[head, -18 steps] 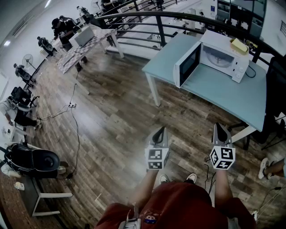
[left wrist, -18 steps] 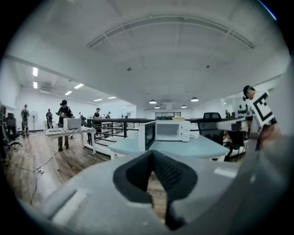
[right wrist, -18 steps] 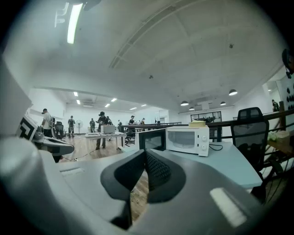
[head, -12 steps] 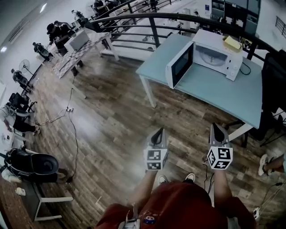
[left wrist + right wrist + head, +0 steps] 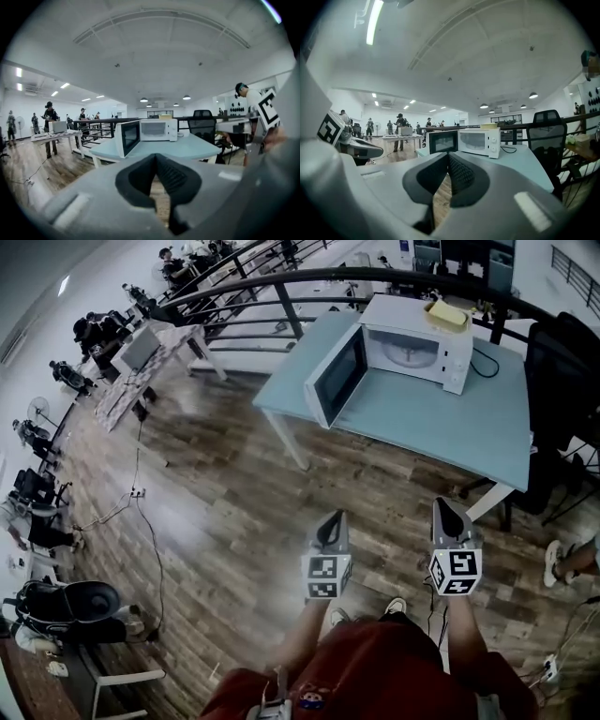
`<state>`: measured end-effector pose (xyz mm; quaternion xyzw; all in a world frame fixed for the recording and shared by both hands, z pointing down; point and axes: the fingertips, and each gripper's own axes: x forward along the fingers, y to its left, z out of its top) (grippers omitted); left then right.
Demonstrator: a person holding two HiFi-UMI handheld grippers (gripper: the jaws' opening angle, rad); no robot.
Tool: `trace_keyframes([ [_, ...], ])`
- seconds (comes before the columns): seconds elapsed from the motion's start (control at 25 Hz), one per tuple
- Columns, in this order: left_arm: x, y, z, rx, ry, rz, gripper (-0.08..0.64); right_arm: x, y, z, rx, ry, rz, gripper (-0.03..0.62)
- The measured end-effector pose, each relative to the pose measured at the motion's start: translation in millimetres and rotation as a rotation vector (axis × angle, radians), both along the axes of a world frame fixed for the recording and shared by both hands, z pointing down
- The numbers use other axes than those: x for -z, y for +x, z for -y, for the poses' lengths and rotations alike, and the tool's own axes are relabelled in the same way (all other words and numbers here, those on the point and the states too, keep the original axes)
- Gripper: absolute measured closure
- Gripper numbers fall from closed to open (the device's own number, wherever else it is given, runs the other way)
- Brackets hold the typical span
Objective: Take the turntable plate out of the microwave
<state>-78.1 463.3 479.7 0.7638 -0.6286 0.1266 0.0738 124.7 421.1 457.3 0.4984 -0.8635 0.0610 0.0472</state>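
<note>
Turntable plate (image 5: 410, 352) is spotted in the head view inside the open microwave (image 5: 412, 313) on the table (image 5: 441, 427), well apart from left gripper (image 5: 332, 521) and right gripper (image 5: 444, 510): the approach is judged the step in hand. In the left gripper view the jaws are seen pressed together, empty. In the right gripper view likewise, so closing in and parting the jaws is called for next.
</note>
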Motion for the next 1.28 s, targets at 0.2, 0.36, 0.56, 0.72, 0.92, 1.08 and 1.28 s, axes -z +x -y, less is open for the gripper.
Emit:
trace_keyframes([
  [0.2,-12,36,8,-0.013,-0.028,0.008,0.561,-13,45,6,-0.028,-0.025,0.019,0.592],
  [0.36,-17,59,12,-0.011,-0.05,0.01,0.561,-20,76,10,-0.042,-0.05,0.035,0.592],
  [0.56,-23,78,19,0.002,-0.081,0.005,0.561,-26,98,21,-0.047,-0.071,0.057,0.592],
  [0.72,-33,82,21,0.005,-0.102,0.003,0.561,-36,101,23,-0.042,-0.088,0.06,0.592],
  [0.92,-40,76,32,0.016,-0.1,-0.009,0.561,-46,92,34,-0.031,-0.104,0.049,0.592],
  [1.08,-48,70,48,0.01,-0.106,-0.024,0.561,-54,81,49,-0.024,-0.115,0.037,0.592],
  [1.28,-67,56,75,-0.005,-0.121,-0.049,0.561,-61,71,75,-0.064,-0.108,0.014,0.591],
])
